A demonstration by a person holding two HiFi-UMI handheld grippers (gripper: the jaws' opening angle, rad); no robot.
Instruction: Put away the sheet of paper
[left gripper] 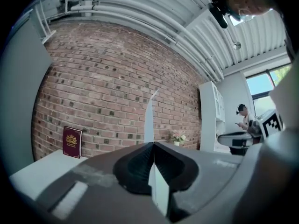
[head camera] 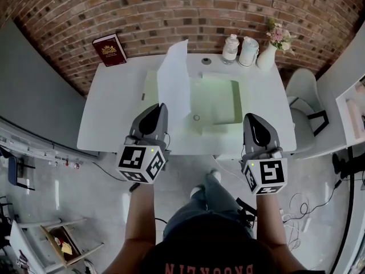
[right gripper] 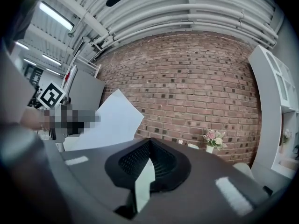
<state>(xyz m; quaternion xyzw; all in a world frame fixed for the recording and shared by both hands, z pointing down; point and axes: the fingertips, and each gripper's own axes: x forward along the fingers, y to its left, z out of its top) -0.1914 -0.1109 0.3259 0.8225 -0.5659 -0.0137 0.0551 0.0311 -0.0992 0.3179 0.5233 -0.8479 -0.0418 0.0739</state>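
The white sheet of paper [head camera: 174,79] stands upright over the white table [head camera: 108,113], its lower edge pinched in my left gripper [head camera: 159,108]. In the left gripper view the sheet [left gripper: 149,120] runs edge-on up from the shut jaws of the left gripper [left gripper: 153,144]. A pale green folder [head camera: 219,104] lies open on the table just right of the sheet. My right gripper [head camera: 251,117] hovers over the table's front edge, right of the folder. Its jaws meet at the tip [right gripper: 149,141] with nothing showing beyond them. From there the sheet [right gripper: 107,122] is seen to the left.
A dark red book [head camera: 109,49] leans on the brick wall at the back left. Two white bottles [head camera: 230,47] and a vase of flowers [head camera: 268,53] stand at the back right. A white chair [head camera: 302,90] sits right of the table. A person [left gripper: 243,118] stands far off.
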